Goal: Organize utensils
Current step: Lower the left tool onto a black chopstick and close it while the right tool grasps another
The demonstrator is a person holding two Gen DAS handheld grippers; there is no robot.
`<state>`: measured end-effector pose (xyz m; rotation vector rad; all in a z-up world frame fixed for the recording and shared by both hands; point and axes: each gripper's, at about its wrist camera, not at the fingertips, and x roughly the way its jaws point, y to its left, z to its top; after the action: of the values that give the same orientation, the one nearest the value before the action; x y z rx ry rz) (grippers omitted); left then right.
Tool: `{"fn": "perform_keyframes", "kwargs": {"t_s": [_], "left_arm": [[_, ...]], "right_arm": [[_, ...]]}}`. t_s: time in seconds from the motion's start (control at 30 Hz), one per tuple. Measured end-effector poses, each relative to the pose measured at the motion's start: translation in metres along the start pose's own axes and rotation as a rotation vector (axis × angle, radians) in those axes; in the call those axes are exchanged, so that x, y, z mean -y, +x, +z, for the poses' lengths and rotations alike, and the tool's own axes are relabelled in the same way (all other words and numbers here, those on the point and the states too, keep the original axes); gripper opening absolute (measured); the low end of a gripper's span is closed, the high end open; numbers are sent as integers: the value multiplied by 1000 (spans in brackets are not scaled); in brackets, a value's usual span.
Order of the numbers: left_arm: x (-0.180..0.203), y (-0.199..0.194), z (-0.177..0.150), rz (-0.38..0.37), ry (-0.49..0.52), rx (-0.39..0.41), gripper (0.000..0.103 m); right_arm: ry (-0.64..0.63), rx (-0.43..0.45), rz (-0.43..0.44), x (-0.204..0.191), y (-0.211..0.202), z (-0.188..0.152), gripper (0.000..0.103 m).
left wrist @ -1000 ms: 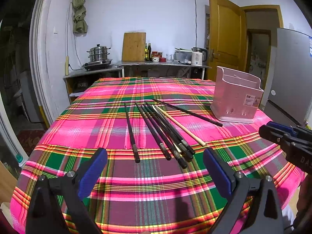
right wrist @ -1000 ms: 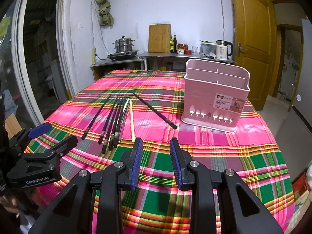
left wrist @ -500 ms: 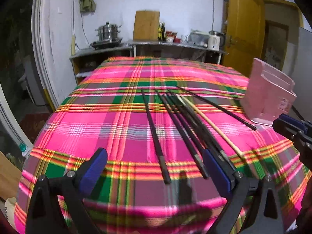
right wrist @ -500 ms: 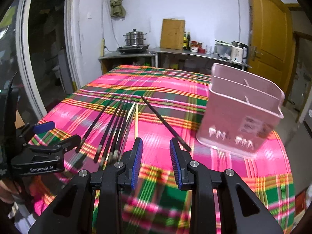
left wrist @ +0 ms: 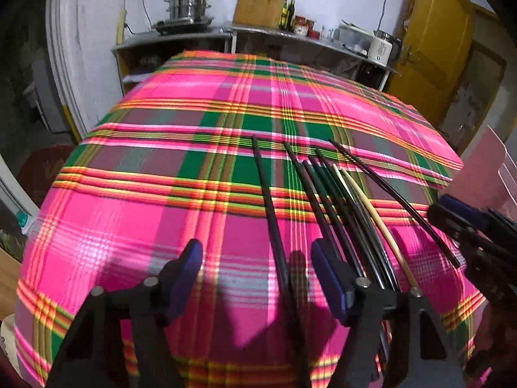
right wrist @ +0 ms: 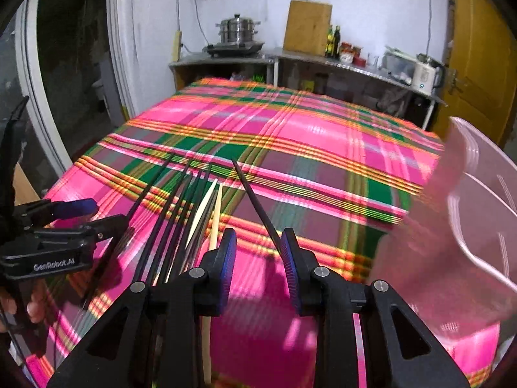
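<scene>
Left wrist view: the left gripper [left wrist: 257,270] hangs low over the plaid-covered surface [left wrist: 200,123], its blue-padded fingers [left wrist: 189,268] spread wide and empty. A single black chopstick [left wrist: 269,207] runs between them, lying flat on the cloth; whether either pad touches it cannot be told. Just to its right lies a bundle of black chopsticks [left wrist: 326,194] with a pale wooden chopstick [left wrist: 378,220] at its edge, and further right one more black chopstick [left wrist: 394,200] lies apart, angled away from the rest. The right gripper [left wrist: 465,223] enters at the frame's right edge, in front of the pink utensil holder [left wrist: 481,165].

Right wrist view: the right gripper [right wrist: 258,255] has its fingers [right wrist: 227,252] set to a narrow gap — nothing is clamped. The angled black chopstick's near end reaches the gap beside the right pad. The pink holder stands on the cloth close at the right, blurred. Against the far wall stand a steamer pot [right wrist: 237,29] and a wooden cutting board [right wrist: 307,27].
</scene>
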<state>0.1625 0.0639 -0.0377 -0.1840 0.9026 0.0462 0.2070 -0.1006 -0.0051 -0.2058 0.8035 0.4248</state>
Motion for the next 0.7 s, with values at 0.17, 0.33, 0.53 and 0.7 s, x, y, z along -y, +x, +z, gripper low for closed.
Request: {"fn": "perform_keyframes", "kwargs": {"t_s": [0.17,0.33,0.53,0.7], "left_arm": [[4,9,6,-1,10,-22,58],[2,14,14,27,19,-32,41],[2,20,24,42,27,-39,17],[6,23,28,24,35,-43,9]], "right_arm": [[-8,-64,19,-1,30,13,30],[-3,-117,26,2,51,21,30],[6,-161,39,2,65,29,30],[19,-183,62,1,70,35,16]]}}
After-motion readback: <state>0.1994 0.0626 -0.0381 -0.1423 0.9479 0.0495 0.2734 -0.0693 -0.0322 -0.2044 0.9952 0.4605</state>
